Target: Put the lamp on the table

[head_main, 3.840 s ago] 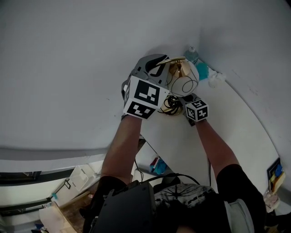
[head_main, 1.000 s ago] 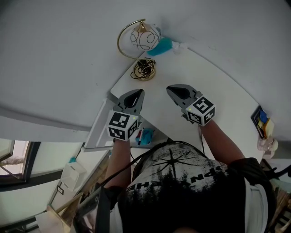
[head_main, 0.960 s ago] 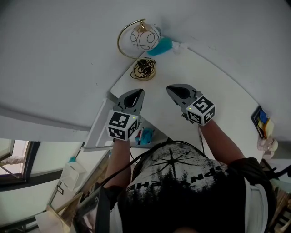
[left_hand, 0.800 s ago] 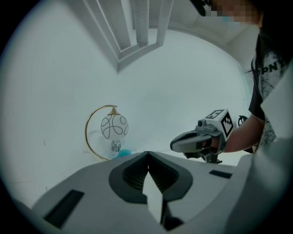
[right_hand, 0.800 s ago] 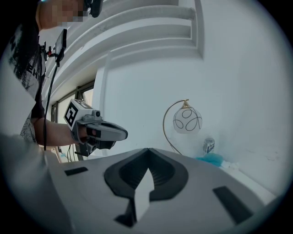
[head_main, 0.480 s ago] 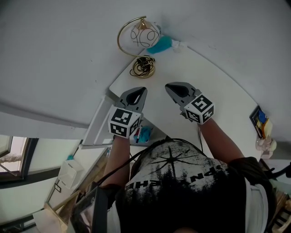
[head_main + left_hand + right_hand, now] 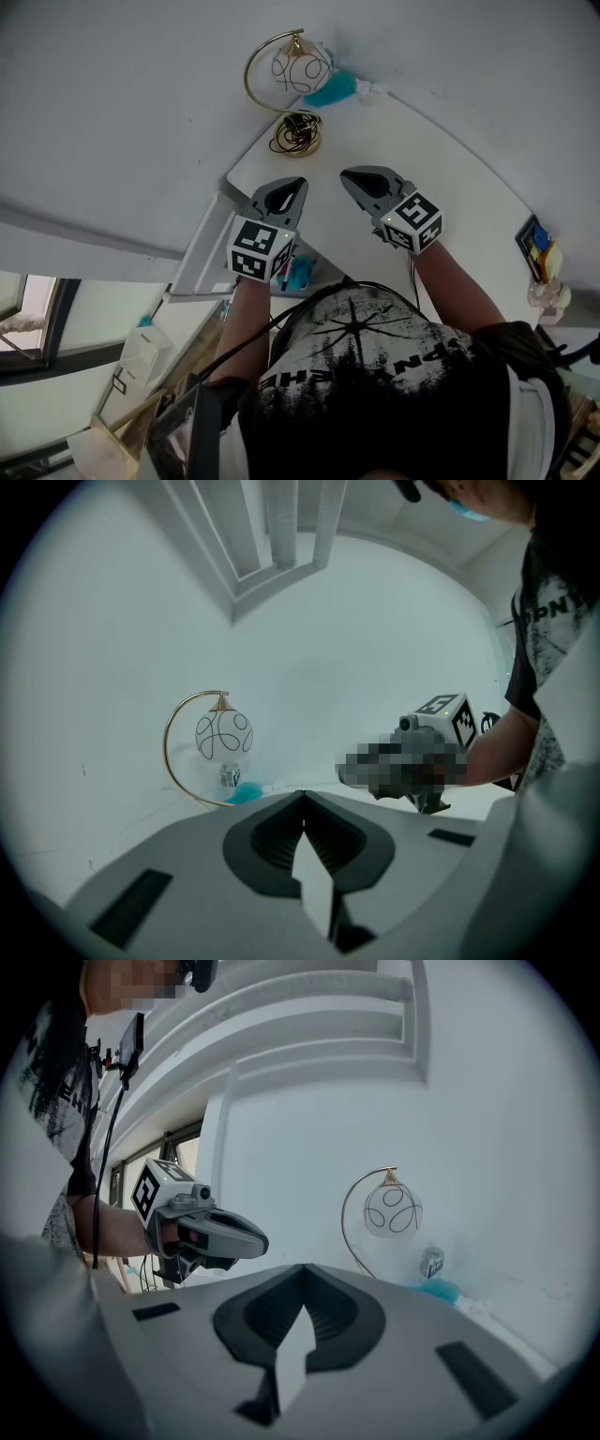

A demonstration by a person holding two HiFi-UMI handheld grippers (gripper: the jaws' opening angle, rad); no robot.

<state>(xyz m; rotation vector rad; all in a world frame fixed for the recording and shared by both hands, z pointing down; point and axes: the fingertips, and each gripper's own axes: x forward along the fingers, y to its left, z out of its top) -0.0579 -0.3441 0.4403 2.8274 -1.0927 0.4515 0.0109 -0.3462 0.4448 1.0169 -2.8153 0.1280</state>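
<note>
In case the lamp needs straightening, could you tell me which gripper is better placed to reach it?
Probably left: the left gripper lies nearer the lamp, while the right gripper sits off to the side. Both are shut and empty.

The lamp is showing a glossy gold-coloured metal hoop and a smooth white globe, seemingly glass. The desk is looking white, smooth and matt. The left tongs and right tongs are showing matt grey plastic shells with darker ribbed inner faces.

teal item beside small bottle, both at white wall
</note>
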